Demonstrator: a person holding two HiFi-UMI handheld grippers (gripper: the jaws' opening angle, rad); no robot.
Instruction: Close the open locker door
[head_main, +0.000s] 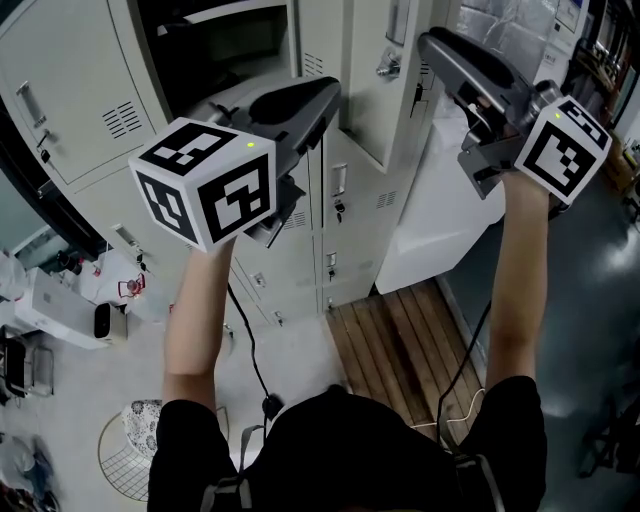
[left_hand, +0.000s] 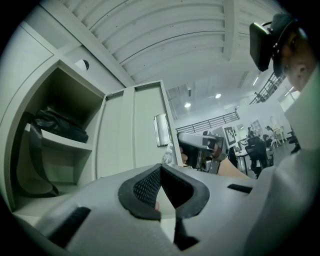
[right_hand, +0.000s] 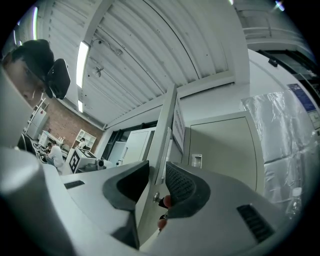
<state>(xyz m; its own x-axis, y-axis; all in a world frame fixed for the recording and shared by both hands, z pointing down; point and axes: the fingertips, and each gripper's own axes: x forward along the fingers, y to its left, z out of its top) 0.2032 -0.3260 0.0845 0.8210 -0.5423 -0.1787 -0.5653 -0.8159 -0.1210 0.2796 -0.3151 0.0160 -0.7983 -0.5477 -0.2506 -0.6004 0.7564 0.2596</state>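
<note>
Two grippers are raised to the top row of a locker bank. The locker door (head_main: 365, 100) stands swung out toward the person, to the right of its open compartment (head_main: 220, 30). A black bag (left_hand: 60, 125) lies on the shelf (left_hand: 65, 145) inside. The door is not yet shut.

Right gripper (right_hand: 157, 165): fingers spread, straddling the door's free edge with one finger on either face. The lock with key (right_hand: 156, 197) sits just below. No pad visibly presses the metal. Likely reason for the placement: the edge far from the hinge gives the most leverage, and a straddle can steer the door without a hard pinch.

Left gripper (left_hand: 161, 169): fingertips meet, nothing between them. It hangs in front of the open compartment, left of the door and apart from it, probably to leave the swing path free.

Next, by my reading: push the edge left and away until the door seats in its frame. Risk: fingers caught between door and frame as it closes.
</note>
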